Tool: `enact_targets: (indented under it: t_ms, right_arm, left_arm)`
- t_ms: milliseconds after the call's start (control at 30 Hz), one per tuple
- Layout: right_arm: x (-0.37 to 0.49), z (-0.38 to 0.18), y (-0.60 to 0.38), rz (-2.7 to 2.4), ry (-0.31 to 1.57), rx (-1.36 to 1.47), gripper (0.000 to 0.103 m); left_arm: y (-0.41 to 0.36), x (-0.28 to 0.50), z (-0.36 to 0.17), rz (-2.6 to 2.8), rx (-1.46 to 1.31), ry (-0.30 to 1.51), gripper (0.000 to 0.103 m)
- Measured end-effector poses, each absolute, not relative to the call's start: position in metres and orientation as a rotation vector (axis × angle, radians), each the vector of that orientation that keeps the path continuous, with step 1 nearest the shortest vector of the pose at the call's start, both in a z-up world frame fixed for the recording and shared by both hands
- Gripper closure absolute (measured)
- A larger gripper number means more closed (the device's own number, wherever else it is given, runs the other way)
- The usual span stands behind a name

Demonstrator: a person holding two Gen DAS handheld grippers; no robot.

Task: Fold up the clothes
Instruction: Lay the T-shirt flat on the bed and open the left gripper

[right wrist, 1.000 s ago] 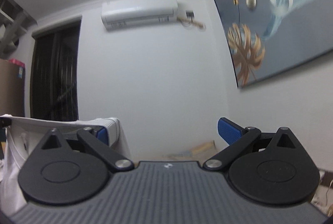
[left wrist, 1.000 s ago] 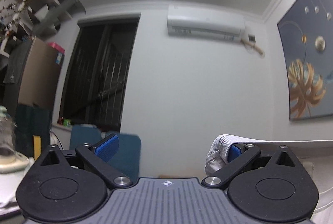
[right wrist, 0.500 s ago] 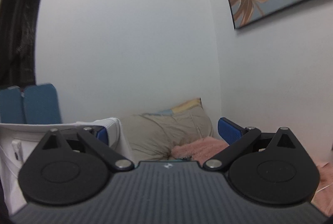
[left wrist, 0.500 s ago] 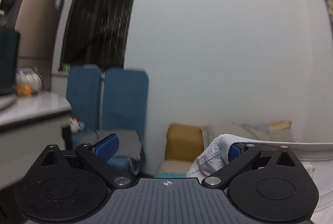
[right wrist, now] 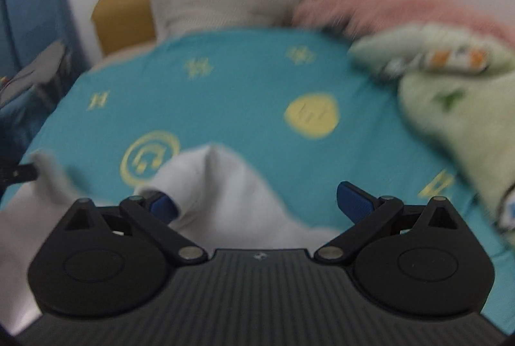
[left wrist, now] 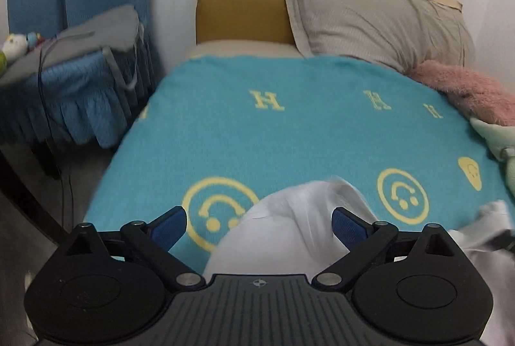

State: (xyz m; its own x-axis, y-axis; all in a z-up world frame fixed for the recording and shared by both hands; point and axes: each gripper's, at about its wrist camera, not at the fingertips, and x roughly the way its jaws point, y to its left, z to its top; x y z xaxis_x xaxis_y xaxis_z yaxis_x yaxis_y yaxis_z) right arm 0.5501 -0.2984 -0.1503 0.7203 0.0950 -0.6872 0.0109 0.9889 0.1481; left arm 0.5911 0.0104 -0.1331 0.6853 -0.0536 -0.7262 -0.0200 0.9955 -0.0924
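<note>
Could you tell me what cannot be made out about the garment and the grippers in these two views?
- Garment: type and full outline unknown; the left wrist view cuts it at the bottom, behind the left gripper.
- Right gripper: open, but motion blur hides whether cloth hangs on its left finger.
- Green bedding: its print is blurred in the right wrist view.

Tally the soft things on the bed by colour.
White: 1, garment
Teal: 1, blanket
Beige: 1, pillow
Pink: 1, throw
Green: 1, plush cloth
Total: 5
</note>
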Motion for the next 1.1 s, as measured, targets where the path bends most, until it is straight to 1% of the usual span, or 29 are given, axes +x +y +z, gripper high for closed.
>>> enact_targets:
  t_ms: [100, 267, 400, 667, 767, 833, 933, 1000, 1100]
  right_arm:
    - [0.539, -0.138, -0.297, 0.094, 0.757, 0.208, 0.0]
    - [0.486, -0.093, -0.3, 0.108, 0.665, 0.23, 0.0]
    - [0.411, -0.072, -0.299, 0.1, 0.588, 0.254, 0.0]
    - [0.249, -0.024, -0.282, 0.113, 0.498, 0.27, 0.001]
    - [0.196, -0.005, -0.28, 0.115, 0.48, 0.299, 0.001]
    - [0.167, 0.005, -0.284, 0.118, 0.469, 0.346, 0.001]
    - [0.135, 0.008, -0.289, 0.137, 0.451, 0.405, 0.001]
    - [0.119, 0.006, -0.292, 0.15, 0.439, 0.423, 0.001]
    - [0.108, -0.009, -0.296, 0.152, 0.438, 0.447, 0.001]
  left_arm:
    - [0.021, 0.585, -0.121, -0.1, -0.115, 0.849, 0.0]
    - [0.028, 0.527, -0.086, -0.11, -0.148, 0.773, 0.0]
    - [0.034, 0.452, -0.061, -0.091, -0.168, 0.675, 0.0]
    - [0.053, 0.266, 0.004, -0.085, -0.18, 0.538, 0.0]
    - [0.072, 0.212, 0.024, -0.097, -0.222, 0.528, 0.0]
    - [0.085, 0.188, 0.034, -0.101, -0.253, 0.541, 0.0]
    - [0.104, 0.174, 0.044, -0.08, -0.308, 0.558, 0.0]
    - [0.117, 0.173, 0.042, -0.066, -0.342, 0.565, 0.0]
    - [0.134, 0.185, 0.025, -0.036, -0.432, 0.622, 0.003]
